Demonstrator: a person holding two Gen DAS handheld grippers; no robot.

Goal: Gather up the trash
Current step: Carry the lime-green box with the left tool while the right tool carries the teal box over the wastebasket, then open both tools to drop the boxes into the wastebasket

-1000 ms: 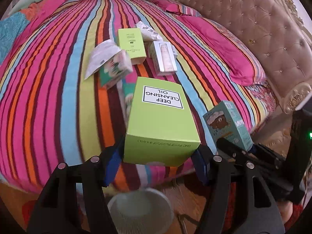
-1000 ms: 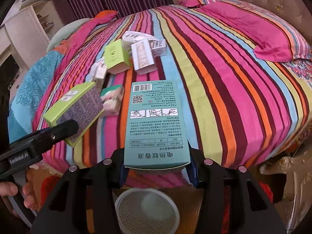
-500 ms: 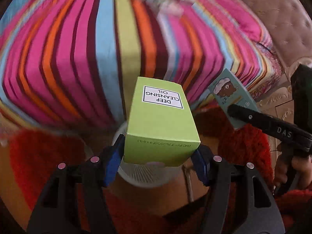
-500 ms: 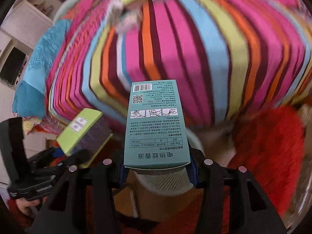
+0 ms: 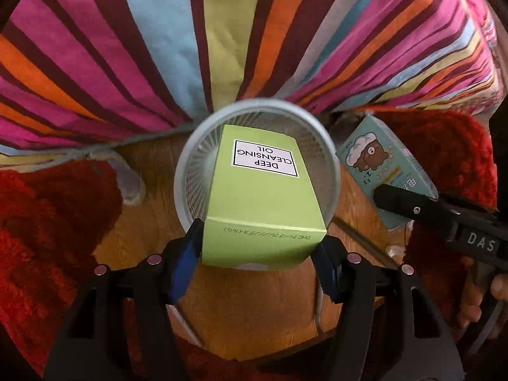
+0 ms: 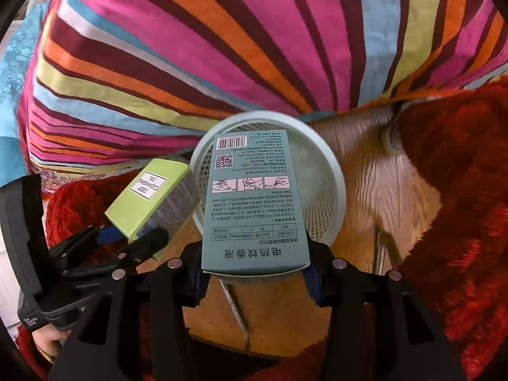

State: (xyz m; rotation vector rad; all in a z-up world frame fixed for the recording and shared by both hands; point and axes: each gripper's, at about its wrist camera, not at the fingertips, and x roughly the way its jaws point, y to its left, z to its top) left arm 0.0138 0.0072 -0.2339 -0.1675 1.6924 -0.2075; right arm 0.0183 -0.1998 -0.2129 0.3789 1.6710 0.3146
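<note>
Striped bedspread (image 5: 222, 31) in pink, orange, blue and maroon hanging across the top of both views, above wood floor (image 5: 254, 311) flanked by shaggy red rug (image 5: 41, 222). Pale mesh wastebasket (image 5: 187, 171) standing on the floor just below the bed edge, seen from above, mouth open upward. Left gripper (image 5: 258, 254) pinching a lime-green carton (image 5: 263, 203) labelled DEEP CLEANSING OIL, blue-padded fingers (image 5: 184, 260) pressed against the two side faces at the near end. Carton projecting forward from the fingers, far end over the basket mouth and near end overlapping the rim. Right gripper (image 6: 255, 273) clamped likewise on a teal carton (image 6: 254, 203) printed with a barcode, a QR code and Chinese text, fingers (image 6: 312, 277) gripping the sides near the closest end, the rest of the carton reaching out over the basket opening. From the left wrist view, teal carton's cartoon-bear face visible at right, beside the basket rim. From the right wrist view, green carton held at lower left, close against the basket's outer edge. Neither carton touching the basket, as far as can be told.
</note>
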